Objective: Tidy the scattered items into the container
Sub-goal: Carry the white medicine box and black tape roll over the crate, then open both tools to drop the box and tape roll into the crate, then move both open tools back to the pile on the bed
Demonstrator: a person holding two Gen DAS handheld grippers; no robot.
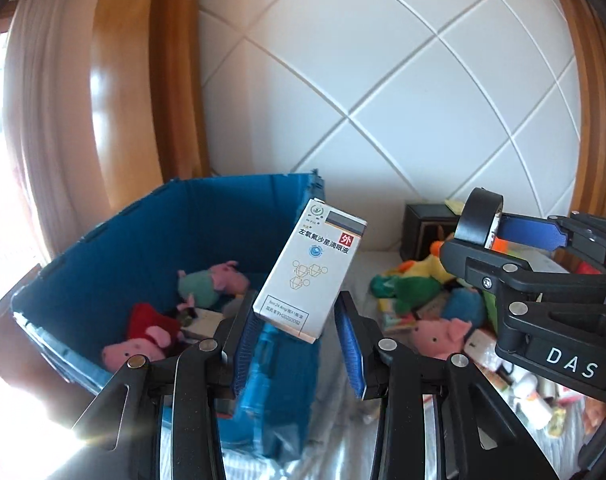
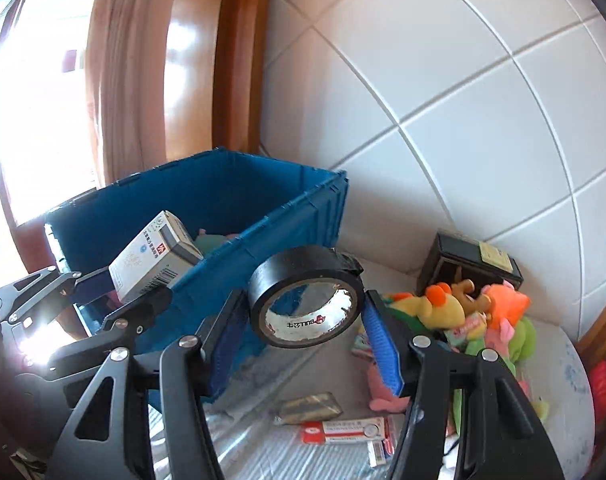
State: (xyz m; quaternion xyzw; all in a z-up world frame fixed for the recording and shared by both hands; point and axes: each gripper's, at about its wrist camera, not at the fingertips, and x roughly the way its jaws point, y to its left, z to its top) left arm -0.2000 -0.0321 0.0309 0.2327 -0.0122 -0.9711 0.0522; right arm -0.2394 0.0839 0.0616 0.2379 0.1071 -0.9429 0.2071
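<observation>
My left gripper (image 1: pixel 299 322) is shut on a white eye-drop box (image 1: pixel 309 268), held tilted above the near rim of the blue crate (image 1: pixel 207 216). The box also shows in the right wrist view (image 2: pixel 151 258) over the crate (image 2: pixel 287 216). Pig plush toys (image 1: pixel 143 344) lie inside the crate. My right gripper (image 2: pixel 307 316) is shut on a roll of black tape (image 2: pixel 309 294), held in the air to the right of the crate; the roll also shows in the left wrist view (image 1: pixel 477 222).
A pile of plush toys (image 2: pixel 483 316) and a dark box (image 2: pixel 469 258) lie on the bed by the white padded wall. Flat packets (image 2: pixel 343 430) lie on the sheet below my right gripper. More small items (image 1: pixel 535 396) lie scattered at the right.
</observation>
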